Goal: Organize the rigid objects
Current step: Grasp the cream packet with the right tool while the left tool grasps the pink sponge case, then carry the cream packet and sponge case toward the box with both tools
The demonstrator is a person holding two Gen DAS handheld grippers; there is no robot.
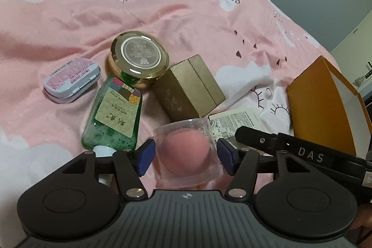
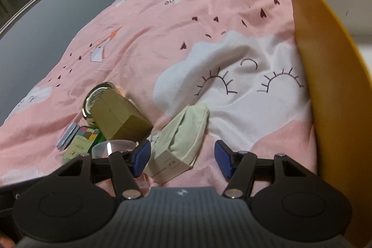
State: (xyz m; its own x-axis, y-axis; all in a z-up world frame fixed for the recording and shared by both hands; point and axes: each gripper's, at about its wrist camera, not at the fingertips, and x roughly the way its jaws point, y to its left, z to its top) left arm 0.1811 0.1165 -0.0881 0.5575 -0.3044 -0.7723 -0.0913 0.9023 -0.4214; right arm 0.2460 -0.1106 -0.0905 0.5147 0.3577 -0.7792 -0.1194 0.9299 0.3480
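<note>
Pink "PaperCrane" bedding (image 1: 162, 15) underlies both spread tongs, left (image 1: 186, 156) straddling a clear case (image 1: 186, 150), right (image 2: 182, 158) empty.

Both grippers same build: left gripper (image 1: 186, 155) and right gripper (image 2: 182, 156) have matte black linkage arms, silver round pivot screws, two round black discs either side, ribbed dark grey body with small compass-like emblem at centre. Blue pads (image 1: 145, 158) on fingertips. White "DAS" lettering on black bar (image 1: 310, 157).

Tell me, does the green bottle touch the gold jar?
Touching. The left wrist view shows the green bottle with its far end pressed against the gold jar, no gap.
</note>
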